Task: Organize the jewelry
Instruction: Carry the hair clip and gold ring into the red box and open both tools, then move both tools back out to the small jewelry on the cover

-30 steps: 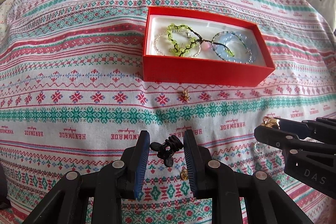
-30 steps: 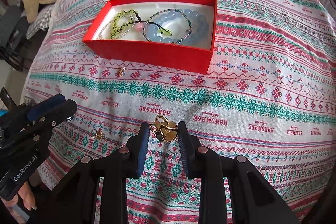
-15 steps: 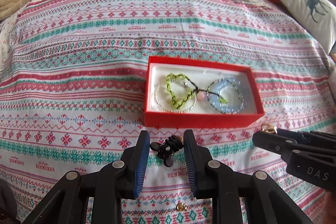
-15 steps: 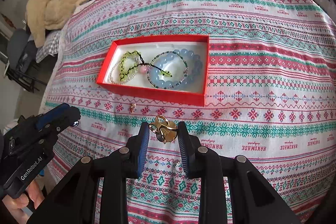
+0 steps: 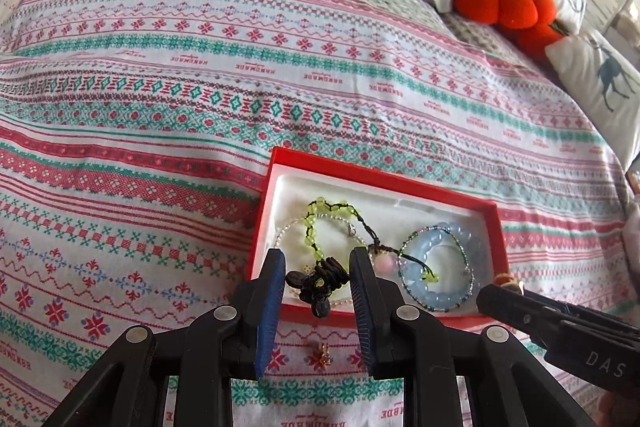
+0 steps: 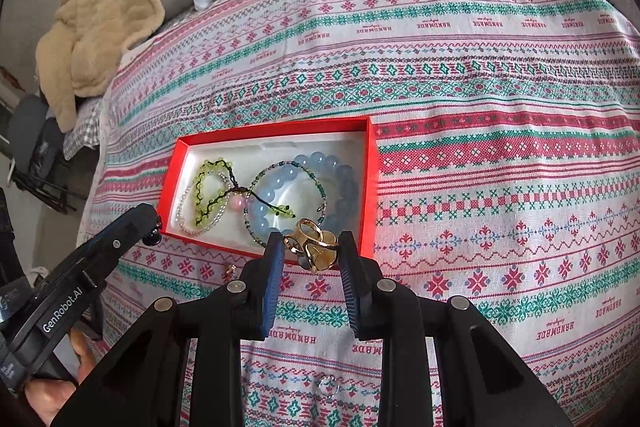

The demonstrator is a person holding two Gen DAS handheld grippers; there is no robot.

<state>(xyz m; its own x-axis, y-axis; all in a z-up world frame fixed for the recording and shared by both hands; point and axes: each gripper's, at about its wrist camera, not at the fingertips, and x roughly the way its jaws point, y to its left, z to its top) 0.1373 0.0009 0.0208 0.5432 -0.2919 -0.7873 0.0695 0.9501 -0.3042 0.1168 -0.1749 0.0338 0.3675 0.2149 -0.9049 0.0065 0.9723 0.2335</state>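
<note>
Red cardboard jewelry box with white lining (image 5: pixel 497 227), sitting open on the patterned pink-and-green bedspread (image 5: pixel 160 107), straight ahead of and just below both grippers. Long axis running side to side across both views, near wall facing the jaws.

Left gripper (image 5: pixel 318 281) pinching a small black beaded knotted piece (image 5: pixel 320 283), blue pads pressed on either side of it. Tips already hovering over the near-left corner of the box, above the yellow-green bead bracelet (image 5: pixel 316 227). Looks like the closer of the two to a drop.

Right gripper (image 6: pixel 310 245) clamped on a chunky gold ring cluster (image 6: pixel 314 243), poised right at the near wall toward the box's right end, just short of the pale blue bead bracelet (image 6: pixel 316 163). Probably needs a small nudge forward to clear the rim.

Loose bits on the spread, on the near side of the box: a tiny gold charm (image 5: pixel 323 361) under the left jaws, a small silver ring (image 6: pixel 329 385) under the right.

Main worry: dropping onto the tangle already inside.
</note>
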